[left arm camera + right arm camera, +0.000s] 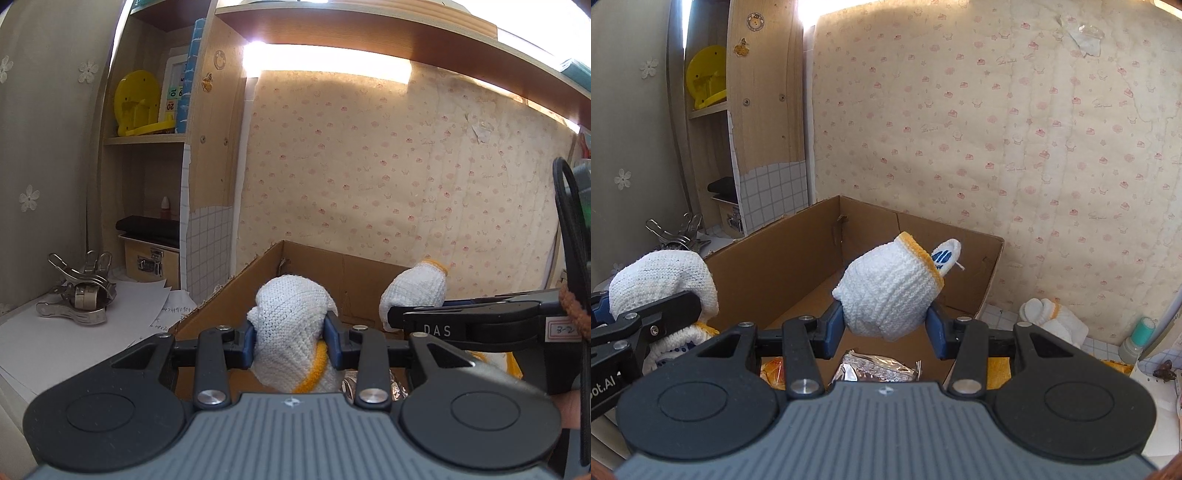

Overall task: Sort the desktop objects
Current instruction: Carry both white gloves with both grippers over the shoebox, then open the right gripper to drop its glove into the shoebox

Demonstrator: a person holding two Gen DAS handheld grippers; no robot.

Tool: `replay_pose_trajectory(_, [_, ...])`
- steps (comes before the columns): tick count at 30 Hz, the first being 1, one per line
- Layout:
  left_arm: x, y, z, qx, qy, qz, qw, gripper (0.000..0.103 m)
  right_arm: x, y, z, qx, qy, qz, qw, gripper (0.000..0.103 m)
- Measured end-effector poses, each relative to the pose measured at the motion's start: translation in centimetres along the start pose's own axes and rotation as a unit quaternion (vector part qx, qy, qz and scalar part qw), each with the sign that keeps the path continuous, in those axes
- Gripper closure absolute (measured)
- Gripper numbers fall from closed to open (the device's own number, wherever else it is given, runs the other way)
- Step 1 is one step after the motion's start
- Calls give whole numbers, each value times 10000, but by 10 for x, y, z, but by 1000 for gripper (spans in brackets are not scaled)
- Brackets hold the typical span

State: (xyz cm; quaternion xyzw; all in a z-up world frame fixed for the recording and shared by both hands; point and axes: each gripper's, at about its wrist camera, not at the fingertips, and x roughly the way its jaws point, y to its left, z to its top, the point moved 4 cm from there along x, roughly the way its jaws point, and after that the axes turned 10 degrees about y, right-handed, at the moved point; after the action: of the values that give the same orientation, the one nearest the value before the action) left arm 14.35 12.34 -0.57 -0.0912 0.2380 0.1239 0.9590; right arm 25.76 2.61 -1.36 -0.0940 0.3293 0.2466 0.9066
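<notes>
Right wrist view: both grippers, left gripper [290,338] and right gripper [886,321], pinched rolled gloves [890,291] over the box [798,258] — I judged (cautiously) lower first, then release.

The left wrist camera is sitting just behind its gripper's fingers, looking forward and slightly downward at the near rim of the cardboard box [255,269]; the right wrist camera is doing likewise from the right, tilting more steeply into the box [798,254]; both are sharing the box, the papered wall [369,166] and the shelf unit [147,138] at left.
</notes>
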Motion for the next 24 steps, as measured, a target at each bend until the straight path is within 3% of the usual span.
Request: replay_pose_trajectory(24, [13,-4,1,-30,165,63,9998,63,21,-8,8,38,169,54,9998,56])
